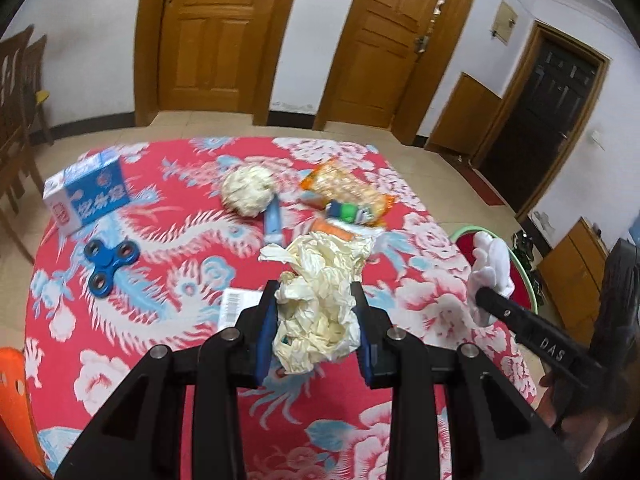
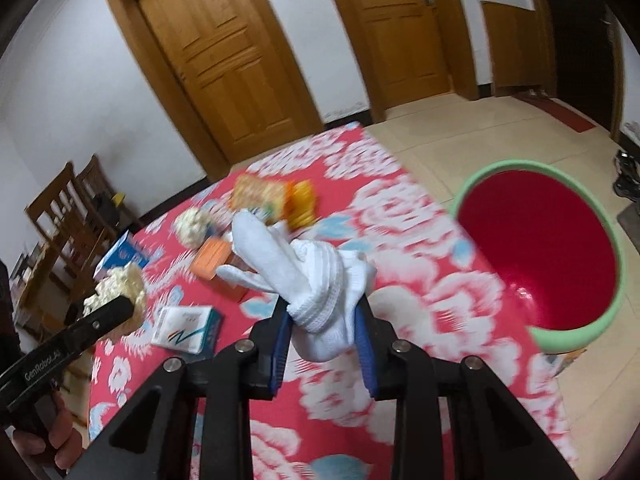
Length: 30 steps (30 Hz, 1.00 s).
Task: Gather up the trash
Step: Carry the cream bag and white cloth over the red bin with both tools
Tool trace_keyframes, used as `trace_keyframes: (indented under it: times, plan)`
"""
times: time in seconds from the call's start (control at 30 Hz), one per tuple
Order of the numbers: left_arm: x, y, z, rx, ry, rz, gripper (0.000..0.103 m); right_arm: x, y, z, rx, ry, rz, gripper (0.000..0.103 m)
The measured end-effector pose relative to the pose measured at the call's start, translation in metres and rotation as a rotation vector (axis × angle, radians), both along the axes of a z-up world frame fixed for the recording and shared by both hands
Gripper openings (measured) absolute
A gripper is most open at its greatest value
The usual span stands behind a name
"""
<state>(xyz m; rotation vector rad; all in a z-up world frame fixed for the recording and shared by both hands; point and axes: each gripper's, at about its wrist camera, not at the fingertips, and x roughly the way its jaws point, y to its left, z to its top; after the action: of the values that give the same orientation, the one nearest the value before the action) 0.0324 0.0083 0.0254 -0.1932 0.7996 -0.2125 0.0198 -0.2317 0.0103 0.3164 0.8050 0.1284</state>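
Tongs, two: left tongs grip one crumpled wrapper, right tongs one glove.

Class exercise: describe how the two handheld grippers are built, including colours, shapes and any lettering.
Both the left gripper and the right gripper have black angular frames with round silver pivot bolts and blue inner finger pads. One side bar reads "GenRoboAI", another "DAS". No cables or sleeves show.

Red floral tablecloth, white glove, cream tissue
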Motion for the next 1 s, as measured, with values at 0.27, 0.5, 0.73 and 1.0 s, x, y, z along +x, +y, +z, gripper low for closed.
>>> trace_keyframes:
  times: [0.27, 0.5, 0.73, 1.0]
  plan:
    - [0.007, -0.038, 0.011, 0.012, -0.017, -0.078, 0.034, -0.008, -0.040, 0.018, -0.108, -0.037, -0.091, 0.033]
    - [0.017, -0.082, 0.018, 0.003, -0.022, -0.166, 0.034, -0.011, -0.081, 0.020, -0.125, -0.034, -0.165, 0.033]
    - [0.032, -0.128, 0.019, 0.005, -0.009, -0.254, 0.034, -0.005, -0.122, 0.014, -0.096, -0.023, -0.235, 0.033]
    - [0.046, -0.181, 0.011, 0.033, -0.010, -0.338, 0.034, 0.007, -0.173, -0.007, -0.041, 0.020, -0.303, 0.035]
